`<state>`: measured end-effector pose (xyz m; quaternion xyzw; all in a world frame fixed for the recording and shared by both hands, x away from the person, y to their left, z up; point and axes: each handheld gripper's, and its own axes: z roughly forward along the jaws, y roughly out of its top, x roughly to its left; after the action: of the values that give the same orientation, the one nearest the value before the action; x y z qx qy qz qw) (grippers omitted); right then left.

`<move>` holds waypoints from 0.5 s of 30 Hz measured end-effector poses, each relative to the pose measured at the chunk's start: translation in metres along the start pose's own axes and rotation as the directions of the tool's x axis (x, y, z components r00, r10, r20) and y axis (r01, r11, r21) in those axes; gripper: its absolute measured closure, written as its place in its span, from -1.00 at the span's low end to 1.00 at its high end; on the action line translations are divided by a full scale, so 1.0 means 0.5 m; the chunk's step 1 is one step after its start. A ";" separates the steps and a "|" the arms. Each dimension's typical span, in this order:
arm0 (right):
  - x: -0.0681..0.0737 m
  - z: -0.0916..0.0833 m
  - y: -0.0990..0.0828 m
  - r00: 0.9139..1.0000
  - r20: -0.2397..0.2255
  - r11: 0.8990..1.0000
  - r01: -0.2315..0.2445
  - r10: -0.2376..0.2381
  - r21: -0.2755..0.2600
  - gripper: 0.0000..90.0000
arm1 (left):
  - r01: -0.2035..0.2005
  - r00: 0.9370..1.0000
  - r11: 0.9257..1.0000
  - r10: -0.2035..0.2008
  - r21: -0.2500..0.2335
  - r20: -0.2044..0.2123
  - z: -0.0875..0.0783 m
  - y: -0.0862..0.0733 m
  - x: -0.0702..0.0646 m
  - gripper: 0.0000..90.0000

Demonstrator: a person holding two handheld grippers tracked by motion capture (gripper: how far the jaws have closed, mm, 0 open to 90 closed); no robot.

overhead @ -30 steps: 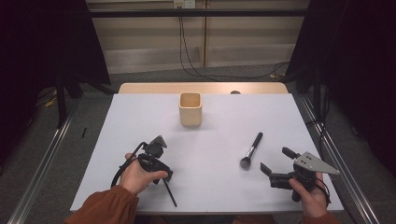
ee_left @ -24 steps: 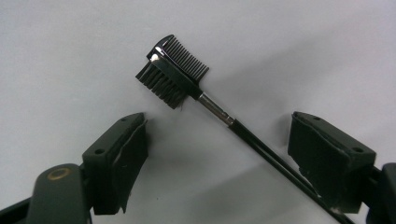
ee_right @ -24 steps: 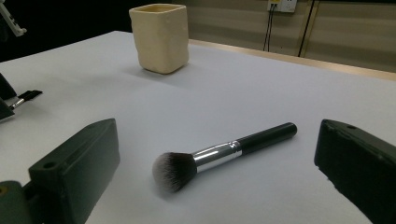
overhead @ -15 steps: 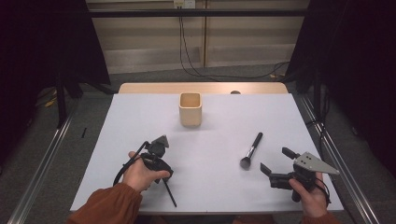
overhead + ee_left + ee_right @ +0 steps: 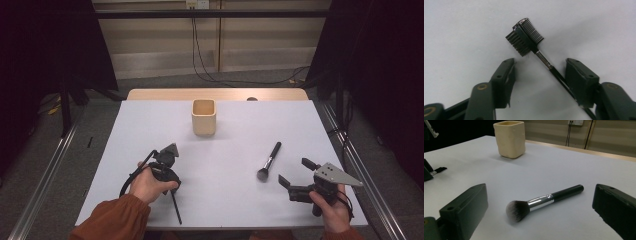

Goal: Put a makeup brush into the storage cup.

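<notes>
Closing in, the left gripper (image 5: 537, 71) has its jaws half spread around the comb (image 5: 525, 37), not yet pinching; the handle touches one jaw. The comb lies at 7 o'clock from the cup (image 5: 204, 116). It looks light, stiff and thin; best gripped mid-handle. The right gripper (image 5: 297, 176) is spread wide near the brush (image 5: 268, 161).

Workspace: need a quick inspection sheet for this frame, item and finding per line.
Surface: white table top, flat, wooden strip at far edge.
Job's things: brow comb-brush lying flat, its handle running between the left gripper's jaws; powder brush lying flat ahead of the right gripper; beige cup upright, far centre.
Clutter: nothing seen.
Grippers: left gripper has just been closing around the comb-brush handle, one pad at the handle, the other apart from it; right gripper open, brush untouched.
Cables: black cables on the floor behind the table.
Surroundings: dark curtains, metal rails either side.
</notes>
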<state>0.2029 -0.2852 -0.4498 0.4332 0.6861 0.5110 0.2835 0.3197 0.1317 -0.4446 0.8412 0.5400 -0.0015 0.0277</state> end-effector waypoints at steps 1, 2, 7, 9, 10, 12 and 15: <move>0.000 0.000 0.000 1.000 0.000 1.000 0.004 -0.004 0.001 -1.00 | 0.001 1.000 1.000 -0.001 -0.001 0.000 -0.001 0.000 0.002 0.09; 0.000 -0.001 0.000 1.000 0.000 1.000 0.004 -0.004 0.001 -1.00 | -0.007 1.000 1.000 0.007 0.005 0.002 -0.002 0.000 0.005 0.15; 0.000 0.001 -0.001 1.000 0.000 1.000 0.000 0.000 0.009 -1.00 | -0.027 1.000 1.000 0.027 0.001 0.008 -0.004 -0.001 0.019 0.38; 0.000 0.001 -0.001 1.000 0.000 1.000 -0.002 0.002 0.011 -1.00 | -0.030 0.999 0.999 0.030 -0.009 0.011 -0.004 -0.003 0.023 0.47; 0.000 0.001 -0.001 1.000 0.001 1.000 -0.002 0.002 0.010 -1.00 | -0.036 0.999 0.999 0.036 -0.008 0.011 -0.004 -0.003 0.025 0.51; 0.000 0.001 -0.001 1.000 0.001 1.000 -0.001 0.001 0.010 -1.00 | -0.029 1.000 1.000 0.029 -0.004 0.010 -0.005 -0.004 0.026 0.58; -0.001 0.001 -0.001 1.000 0.001 1.000 0.000 0.000 0.010 -1.00 | -0.039 0.999 0.999 0.039 0.000 0.015 -0.006 -0.004 0.032 0.69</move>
<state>0.2031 -0.2853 -0.4504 0.4349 0.6887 0.5072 0.2816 0.3244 0.1470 -0.4424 0.8516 0.5232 -0.0073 0.0319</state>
